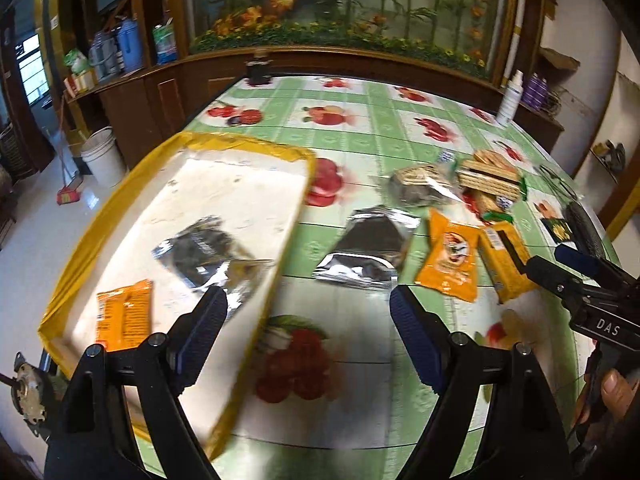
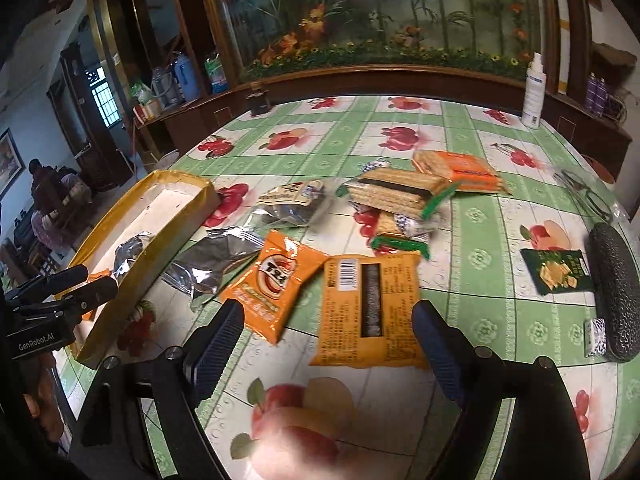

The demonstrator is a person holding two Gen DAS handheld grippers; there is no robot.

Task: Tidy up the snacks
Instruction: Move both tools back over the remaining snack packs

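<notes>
**Both claws empty, next packet lined up ahead of the right one**

The right gripper (image 2: 327, 334) hangs over the table with its blue-padded jaws spread wide and nothing between them. Just beyond its tips lies a flat orange snack packet with a barcode and a dark window strip (image 2: 370, 312), printed back upward on the green fruit-patterned oilcloth (image 2: 476, 216). To its left sits a second orange packet with a round logo (image 2: 276, 284), then a crumpled silver foil pouch (image 2: 208, 264).

The likely step is picking up the barcode packet. A thin, slippery wrapper lying flat gives the pads little to catch, so the jaws would do best to come down astride its narrow width, pinch near an edge seam and lift cleanly before swinging left. The logo packet touches its corner and may drag along if the approach is careless.

The destination appears to be the shallow yellow-rimmed white tray (image 1: 240, 144) at the left, which already holds a silver foil pouch (image 1: 204, 252) and an orange packet (image 1: 124, 312).

The left gripper (image 1: 308, 312) hovers over the tray's near right rim, also released and holding nothing. Both tools point forward and steeply down towards the tabletop. A person's fingers (image 1: 612, 392) wrap the right tool's handle at the right edge of the left view.

Wafer packs (image 2: 396, 194) lie farther back, unsorted.
</notes>
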